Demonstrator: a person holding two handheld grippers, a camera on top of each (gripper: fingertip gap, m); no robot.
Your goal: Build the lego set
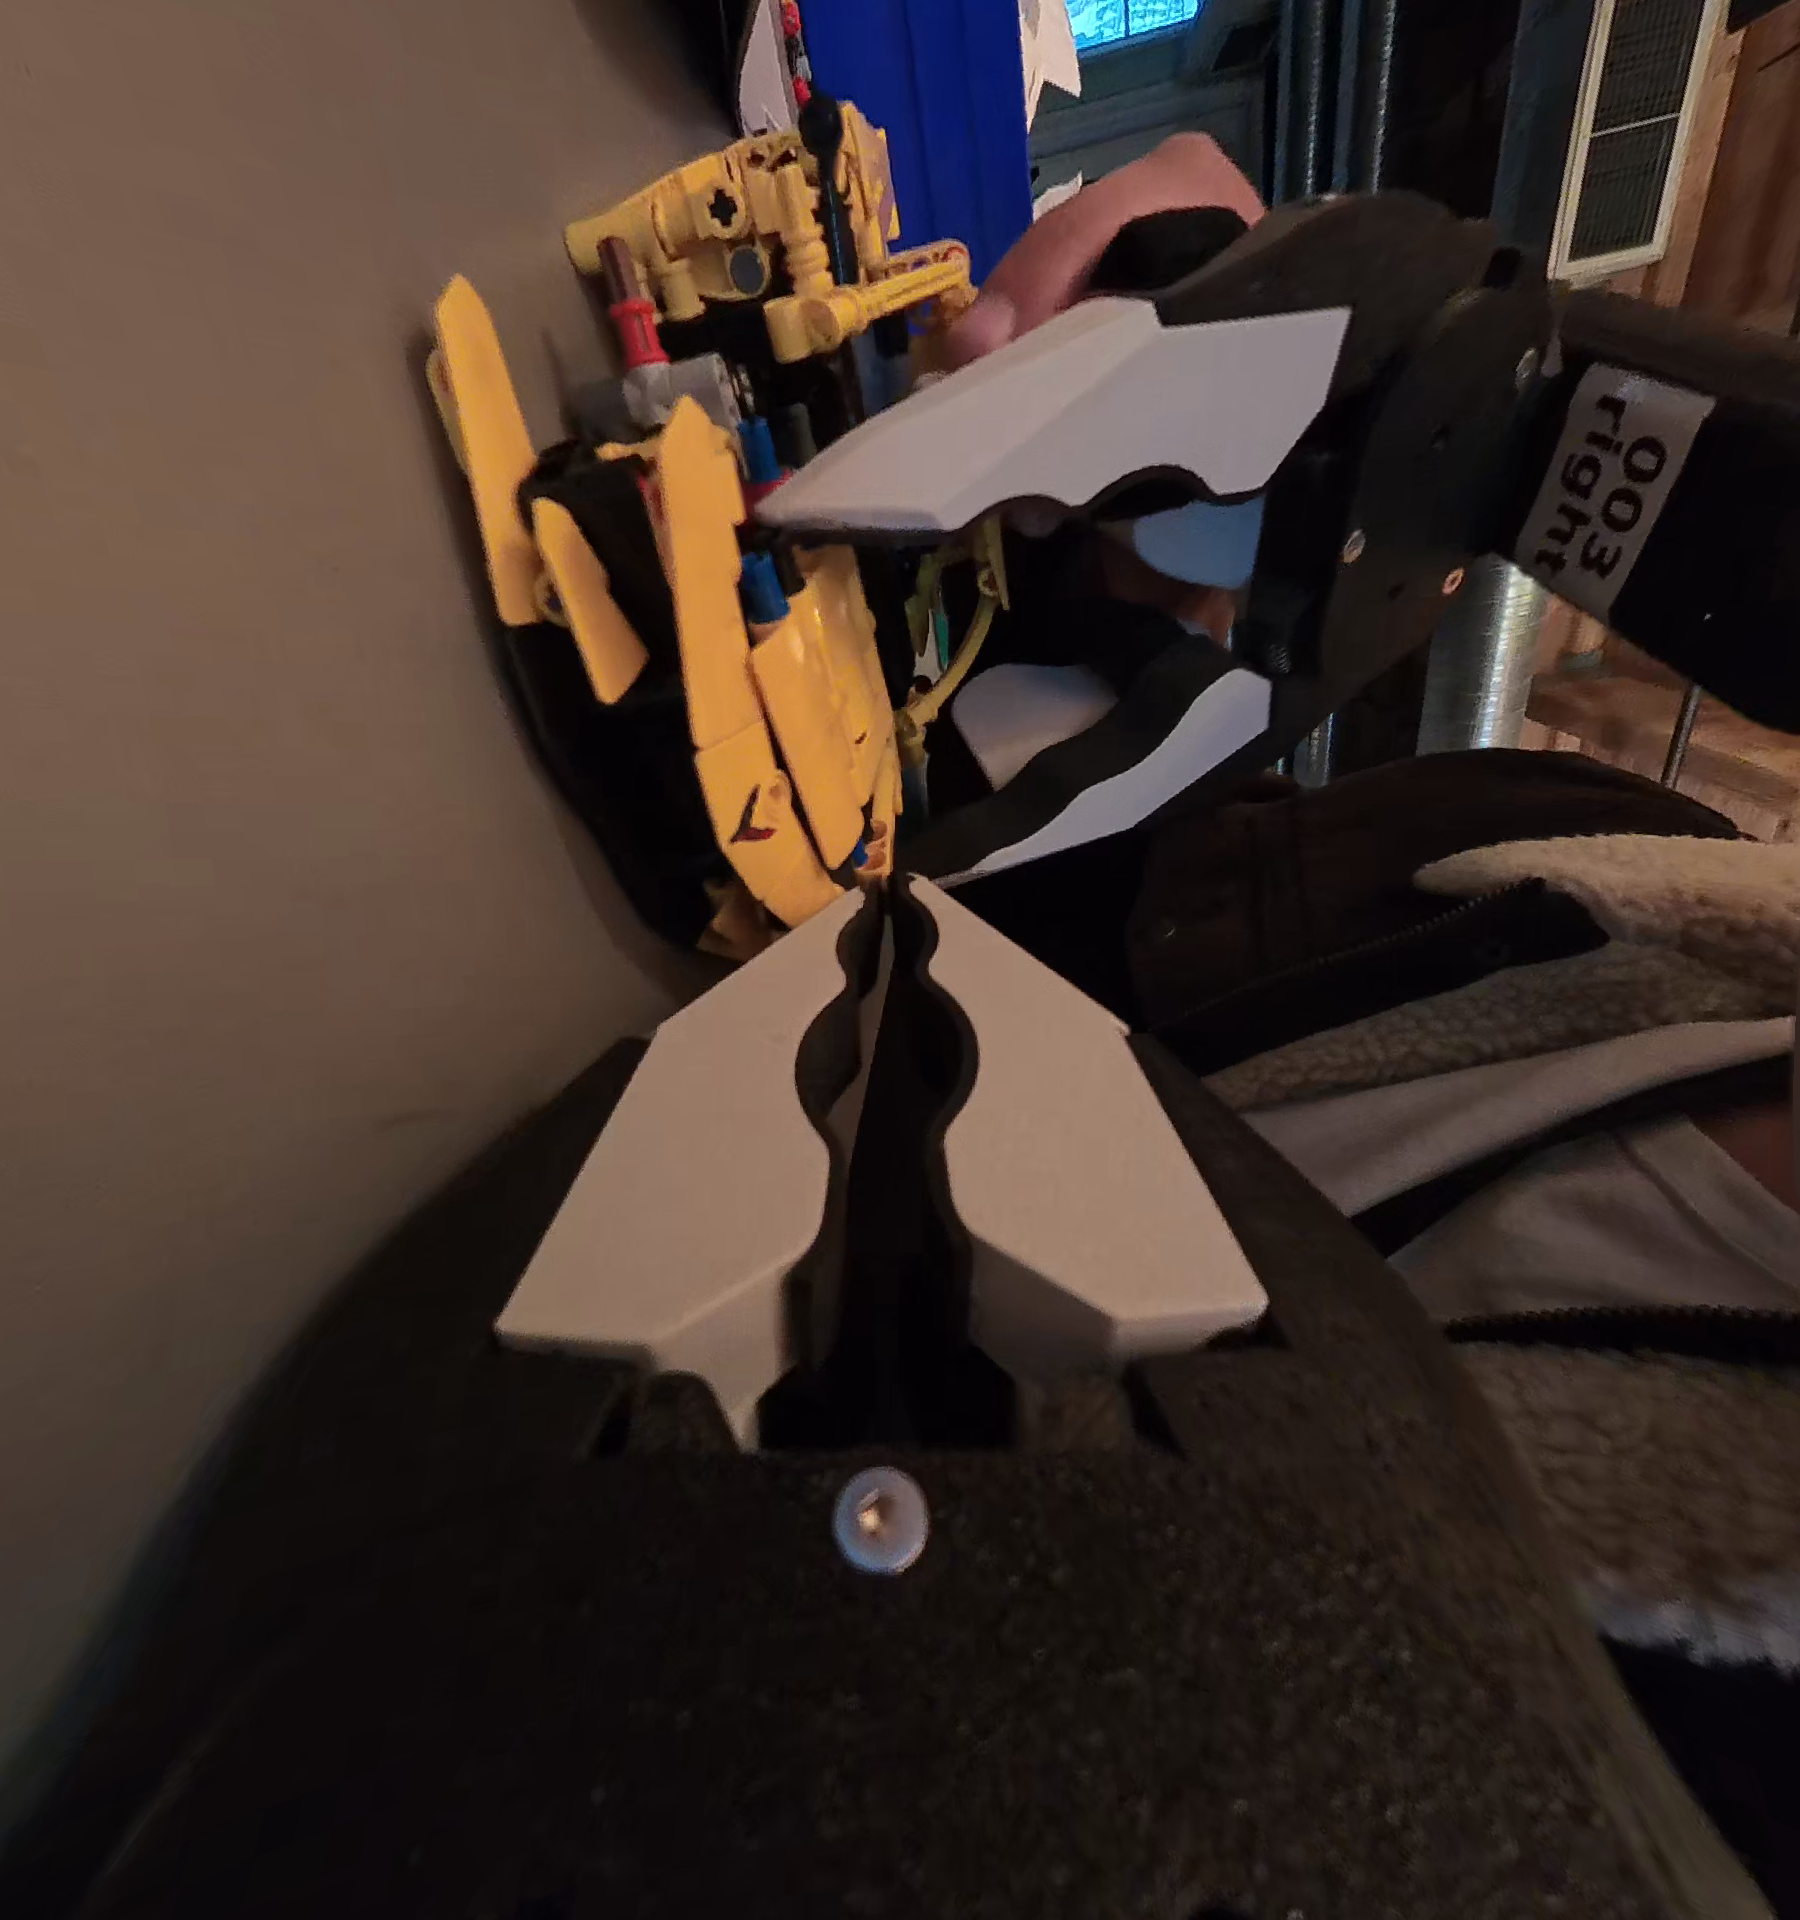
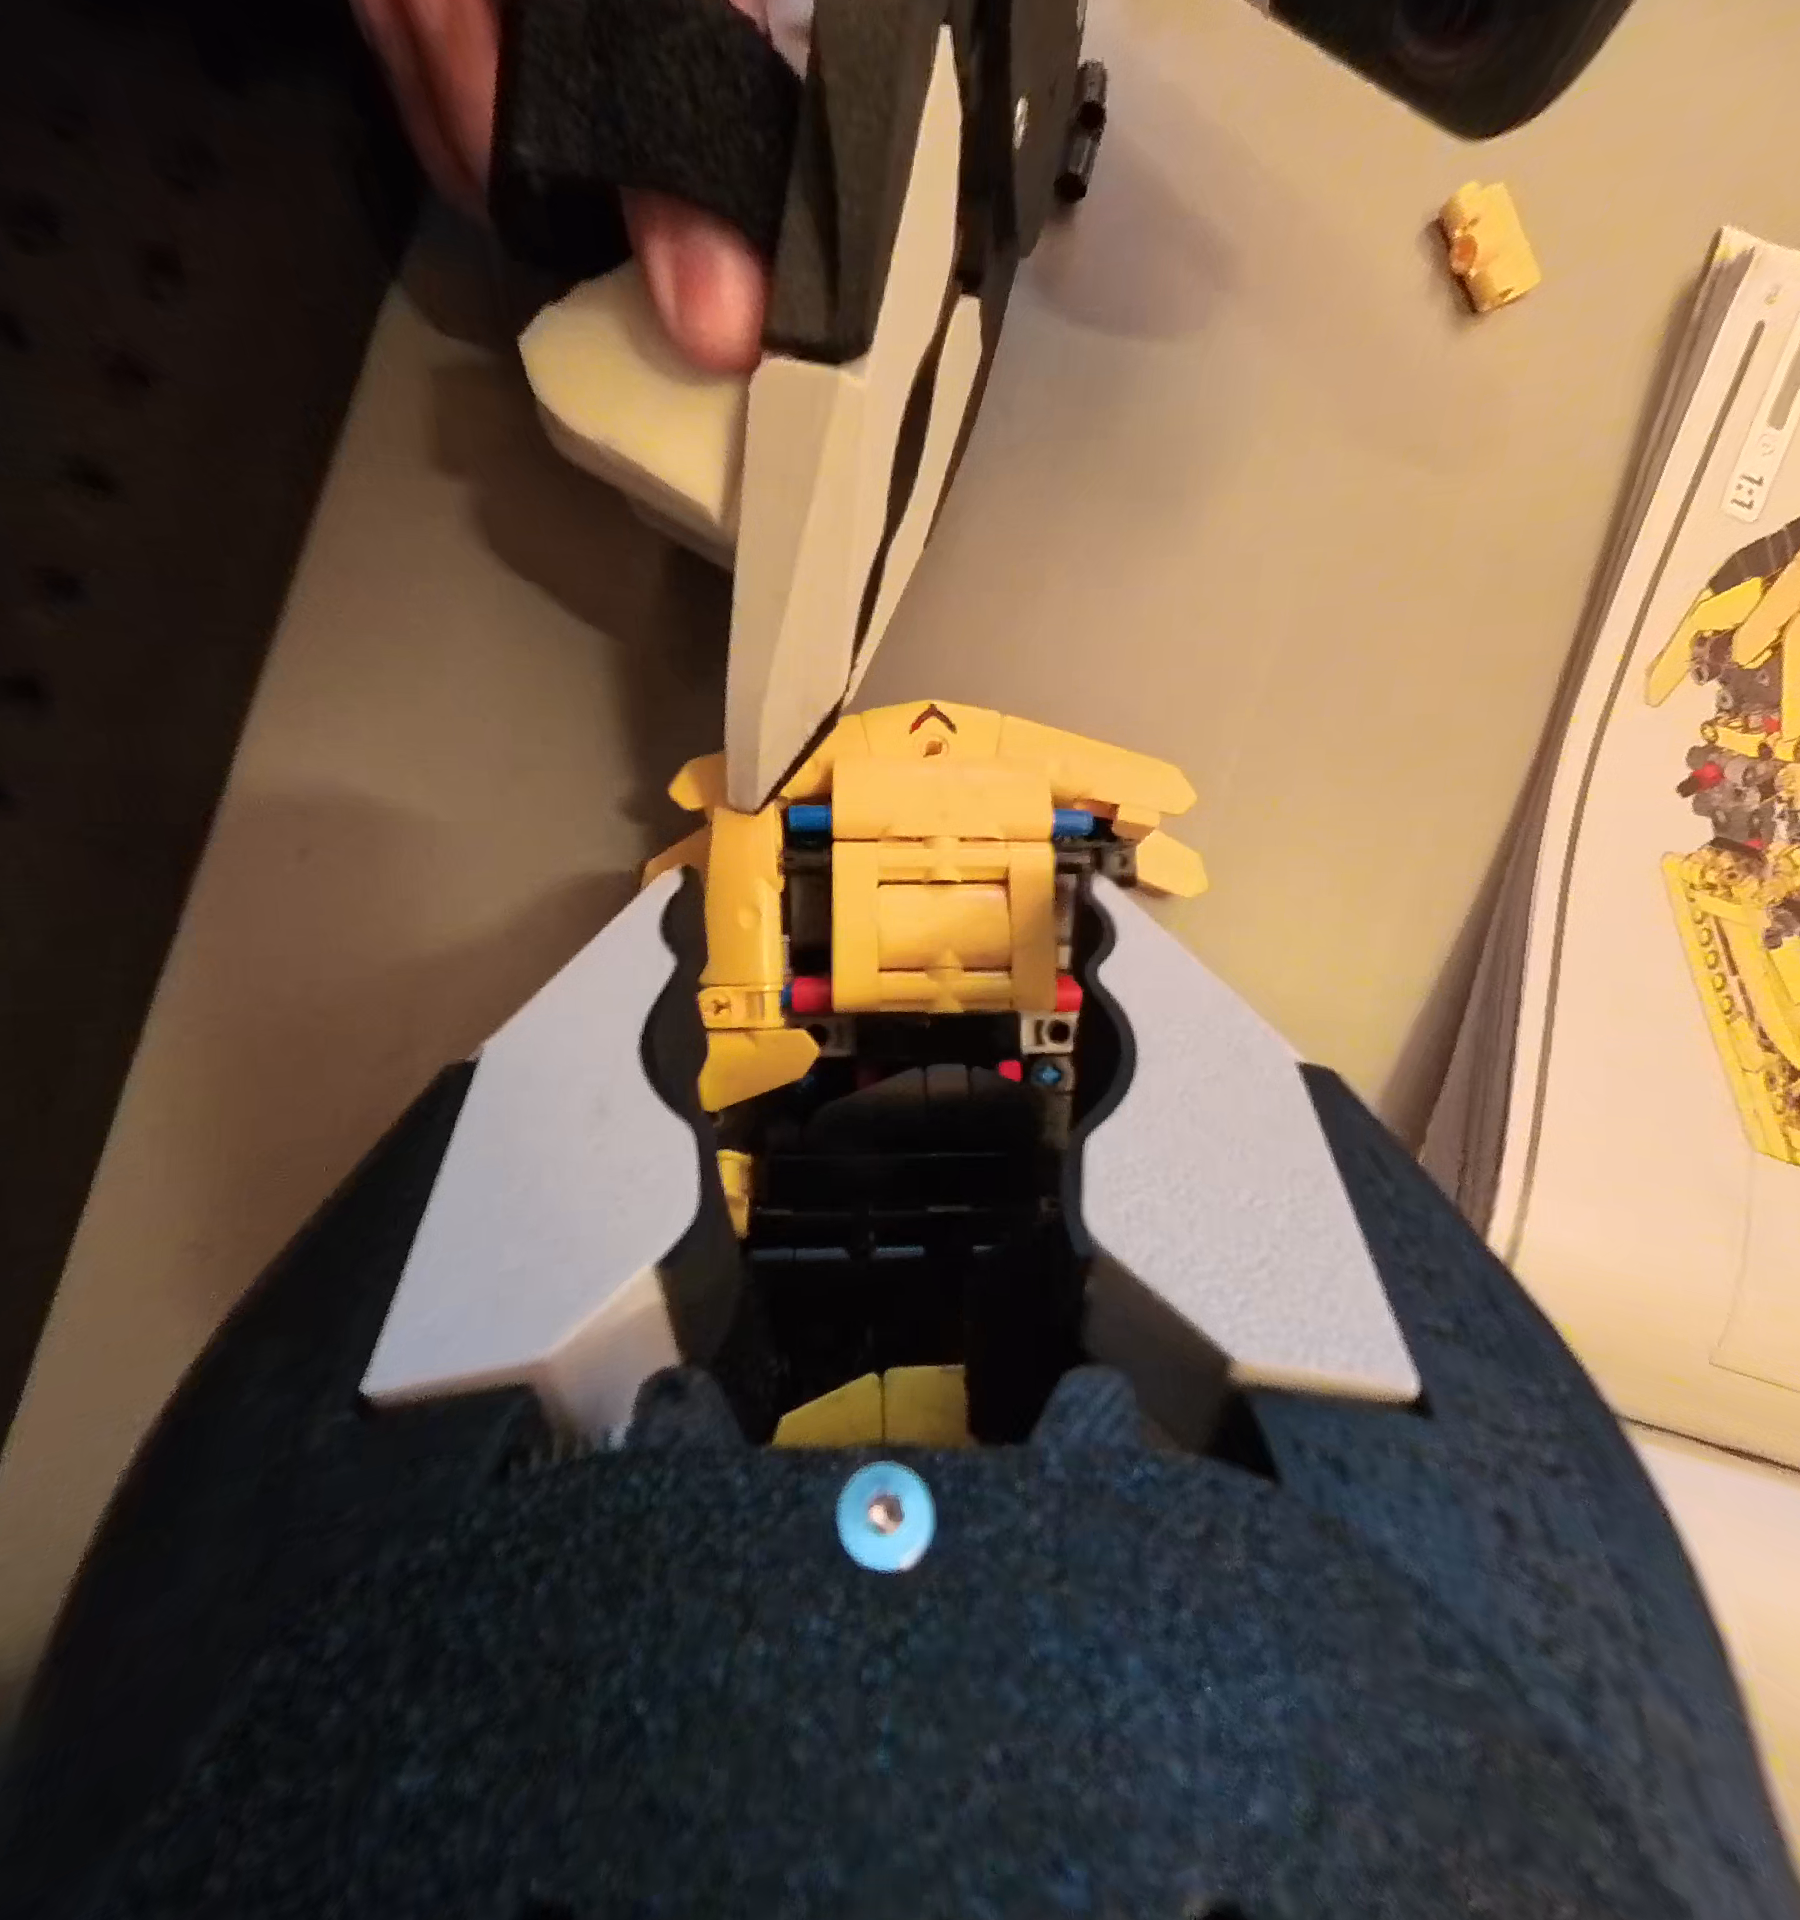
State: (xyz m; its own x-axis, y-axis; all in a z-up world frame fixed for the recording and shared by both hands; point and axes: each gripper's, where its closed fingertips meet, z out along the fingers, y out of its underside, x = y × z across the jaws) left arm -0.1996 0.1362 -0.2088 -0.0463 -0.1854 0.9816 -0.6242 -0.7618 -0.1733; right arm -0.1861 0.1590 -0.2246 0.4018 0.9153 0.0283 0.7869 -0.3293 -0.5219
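Instruction booklet [image 2: 1654,831] cut off by the right edge.

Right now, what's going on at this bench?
A person with two handheld grippers is building a yellow Lego model on the table. The right gripper straddles the model's body, fingers on either side. The left gripper, shut, has its tips at a front corner panel. An instruction booklet and a loose yellow piece lie nearby.
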